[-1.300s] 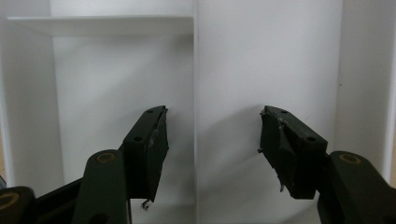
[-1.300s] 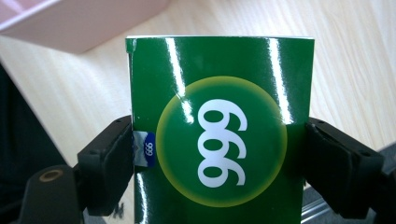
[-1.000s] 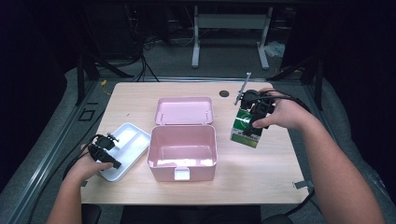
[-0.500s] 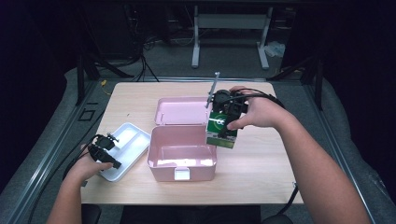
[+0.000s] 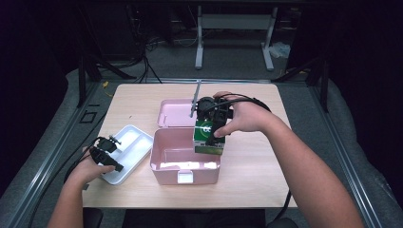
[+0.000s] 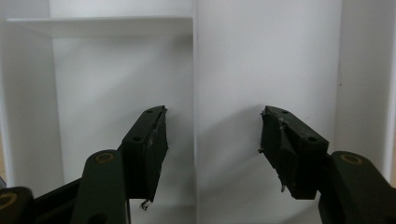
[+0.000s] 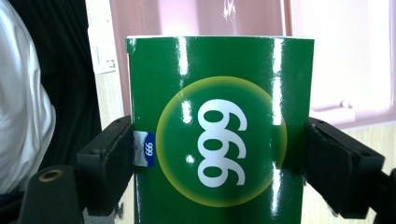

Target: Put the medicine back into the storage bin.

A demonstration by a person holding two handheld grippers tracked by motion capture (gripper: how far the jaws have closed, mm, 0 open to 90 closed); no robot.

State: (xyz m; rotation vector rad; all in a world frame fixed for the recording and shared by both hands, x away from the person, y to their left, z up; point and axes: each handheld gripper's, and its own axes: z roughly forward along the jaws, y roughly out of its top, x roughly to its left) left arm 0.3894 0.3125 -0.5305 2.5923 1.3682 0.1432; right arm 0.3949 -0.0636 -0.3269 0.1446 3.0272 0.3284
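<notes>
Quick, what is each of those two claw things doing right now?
Left gripper: open, holding nothing, over the white plastic divided tray.
Right gripper: shut on the green cardboard box.

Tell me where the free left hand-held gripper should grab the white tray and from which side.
Take the white tray by its raised centre divider, coming straight down from above. The left hand-held gripper already hangs open over it with one jaw on each side of that thin upright wall, so closing should pinch it. The outer rim nearest the hand is probably a workable alternative.
</notes>
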